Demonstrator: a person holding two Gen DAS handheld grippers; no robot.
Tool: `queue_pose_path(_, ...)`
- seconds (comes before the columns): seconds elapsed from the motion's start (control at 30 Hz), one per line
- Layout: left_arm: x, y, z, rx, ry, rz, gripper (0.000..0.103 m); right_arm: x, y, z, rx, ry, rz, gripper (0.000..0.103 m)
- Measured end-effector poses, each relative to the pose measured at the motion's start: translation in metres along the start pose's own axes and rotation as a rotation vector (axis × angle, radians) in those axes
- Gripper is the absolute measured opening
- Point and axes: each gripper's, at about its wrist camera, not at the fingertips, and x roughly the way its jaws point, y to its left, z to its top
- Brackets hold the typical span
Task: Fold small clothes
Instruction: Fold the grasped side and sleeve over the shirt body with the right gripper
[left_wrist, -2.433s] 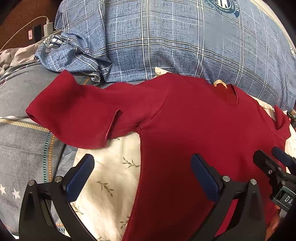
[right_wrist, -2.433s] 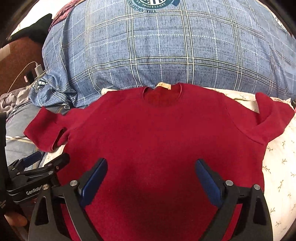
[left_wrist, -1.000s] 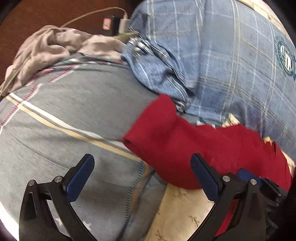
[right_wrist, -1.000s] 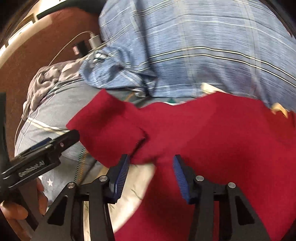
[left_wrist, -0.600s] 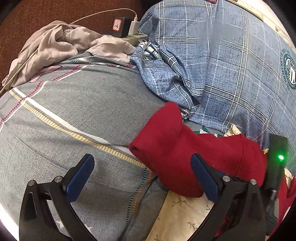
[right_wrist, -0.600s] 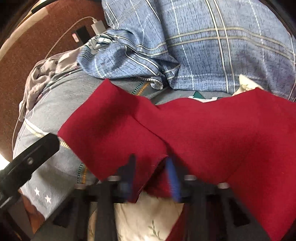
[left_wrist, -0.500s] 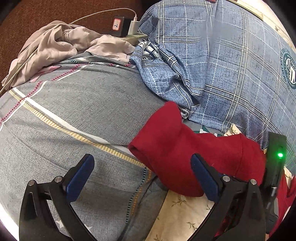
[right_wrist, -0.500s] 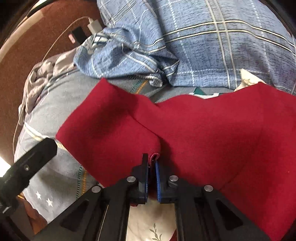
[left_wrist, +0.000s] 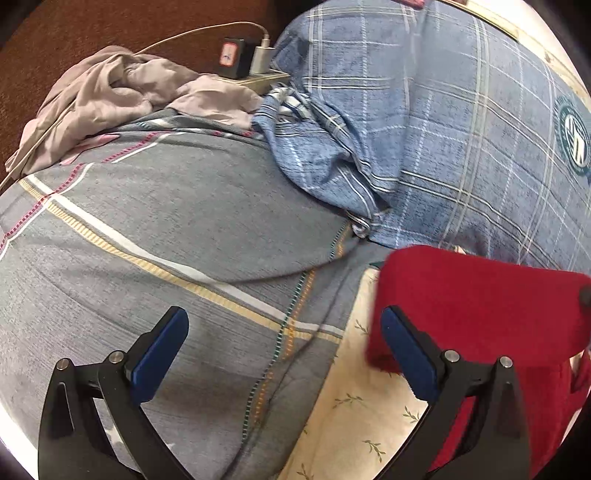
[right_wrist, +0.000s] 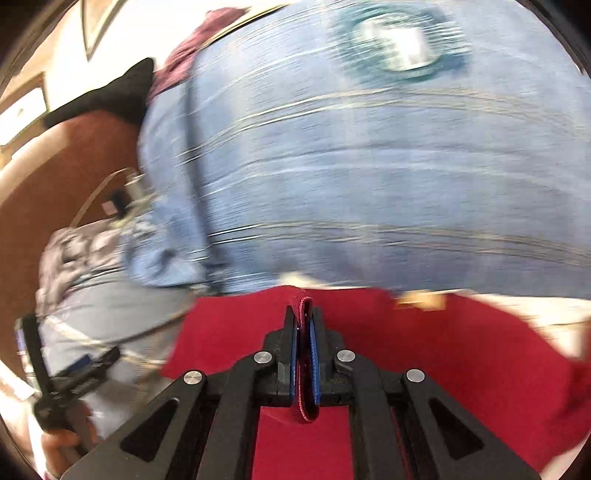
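The small red shirt (left_wrist: 476, 314) lies on the bed at the lower right of the left wrist view, its left sleeve folded over onto the body. My left gripper (left_wrist: 284, 350) is open and empty, hovering over the grey quilt just left of the shirt. In the blurred right wrist view my right gripper (right_wrist: 304, 332) is shut on a pinch of the red shirt (right_wrist: 443, 354) at the sleeve seam, with red hem showing between the pads.
A blue plaid pillow (left_wrist: 461, 122) rises behind the shirt. The grey striped quilt (left_wrist: 147, 229) fills the left. Crumpled beige cloth (left_wrist: 110, 92) and a power strip with chargers (left_wrist: 251, 70) lie at the far left edge. A cream leaf-print sheet (left_wrist: 354, 406) is under the shirt.
My right gripper closed on the sleeve seam and has swung the sleeve rightward over the shirt body. The sleeve no longer lies on the grey quilt. My left gripper stays open.
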Motion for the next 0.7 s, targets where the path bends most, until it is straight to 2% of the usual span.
queue_pose_path(0.13,0.002,-0.017,-0.008,0.051,0.005,-0.009,0.103,-0.009,-0.062,-0.004,0.083,0.029,-0.148,0.005)
queue_pose_path(0.23,0.004,-0.031,-0.015,0.096,0.008,-0.021,0.103,-0.007,-0.097,-0.013,0.128,0.057,-0.227,0.005)
queue_pose_path(0.33,0.006,-0.042,-0.019,0.130,0.008,-0.031,0.103,-0.008,-0.114,-0.018,0.171,0.071,-0.251,0.005)
queue_pose_path(0.47,0.012,-0.054,-0.025,0.149,0.029,-0.064,0.103,-0.002,-0.125,-0.029,0.159,0.098,-0.332,0.006)
queue_pose_path(0.5,0.013,-0.057,-0.027,0.156,0.033,-0.073,0.103,0.003,-0.128,-0.032,0.162,0.125,-0.352,0.012)
queue_pose_path(0.57,0.014,-0.063,-0.029,0.170,0.036,-0.087,0.103,0.006,-0.127,-0.034,0.149,0.155,-0.402,0.016)
queue_pose_path(0.63,0.014,-0.069,-0.030,0.181,0.033,-0.096,0.103,-0.001,-0.117,-0.032,0.131,0.125,-0.412,0.033)
queue_pose_path(0.67,0.015,-0.072,-0.030,0.183,0.033,-0.098,0.103,-0.006,-0.106,-0.030,0.121,0.097,-0.385,0.045)
queue_pose_path(0.7,0.017,-0.074,-0.030,0.181,0.035,-0.102,0.103,-0.008,-0.100,-0.028,0.112,0.081,-0.362,0.049)
